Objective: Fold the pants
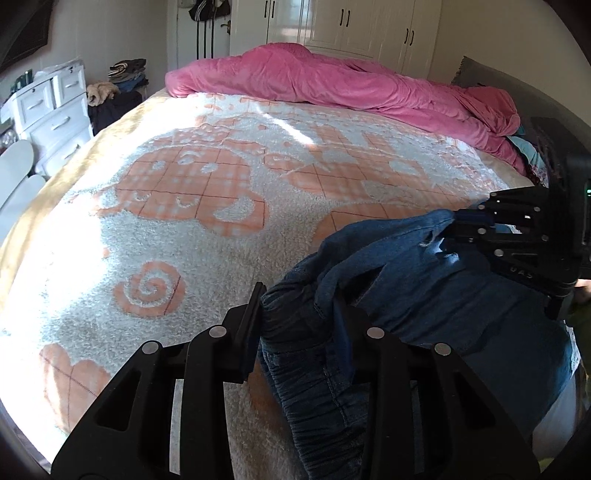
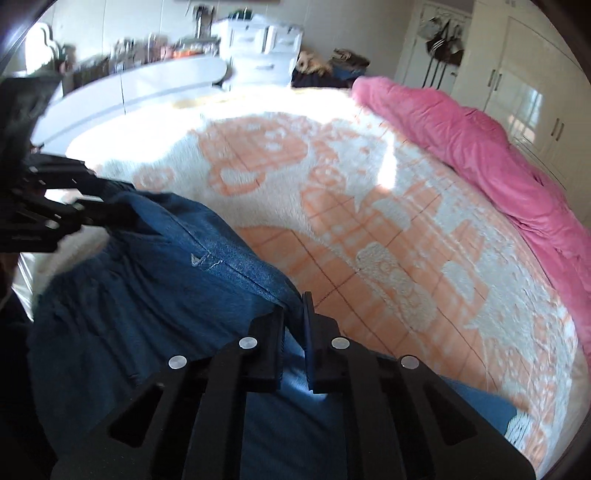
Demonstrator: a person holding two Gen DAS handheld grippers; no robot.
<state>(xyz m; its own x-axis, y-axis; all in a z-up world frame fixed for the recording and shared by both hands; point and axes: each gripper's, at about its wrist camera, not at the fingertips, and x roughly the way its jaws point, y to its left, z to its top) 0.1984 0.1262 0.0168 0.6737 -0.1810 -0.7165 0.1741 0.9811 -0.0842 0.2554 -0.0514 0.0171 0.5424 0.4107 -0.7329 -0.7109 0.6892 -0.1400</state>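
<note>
Both fisheye cameras sit just behind their own gripper's fingers, tilted down over the near edge of the bed (image 1: 155,236). The left wrist view faces the white wardrobe (image 1: 354,26); the right wrist view angles toward the drawer unit (image 2: 262,48). The 2 views share the pink duvet (image 1: 332,81), patterned blanket and jeans (image 2: 177,266), seen close.

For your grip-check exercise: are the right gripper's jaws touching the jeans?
Touching. The right wrist view shows the right gripper with its jaws shut on a fold of the blue jeans, denim pinched between them.
</note>
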